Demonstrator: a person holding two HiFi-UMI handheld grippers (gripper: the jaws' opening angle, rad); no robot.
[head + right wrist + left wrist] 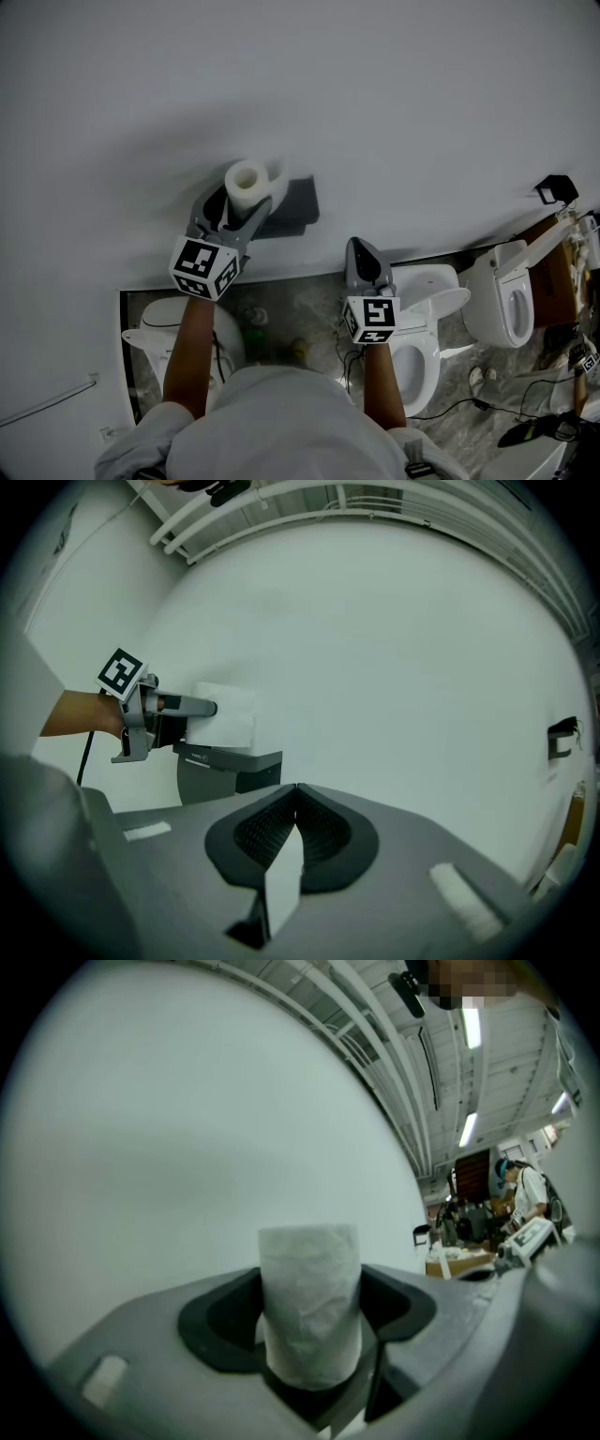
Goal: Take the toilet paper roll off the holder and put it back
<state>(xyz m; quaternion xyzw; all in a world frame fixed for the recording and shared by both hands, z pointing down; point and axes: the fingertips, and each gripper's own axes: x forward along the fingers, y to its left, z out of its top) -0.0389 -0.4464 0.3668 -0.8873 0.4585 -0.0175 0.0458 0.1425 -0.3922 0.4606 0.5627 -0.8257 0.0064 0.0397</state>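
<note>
The toilet paper roll (247,183) is gripped upright between the jaws of the left gripper (241,206). It seems to be lifted clear of the holder (292,208), which is mounted on the wall (394,103) just right of the jaw tips. The right gripper (364,255) is clenched on nothing, well off to the right.

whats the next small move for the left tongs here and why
Probably lift the roll straight up a little. The left tongs clasp it on both sides, and it stands upright right at the top of the holder, seemingly not yet clear. The right tongs are shut and empty.
</note>
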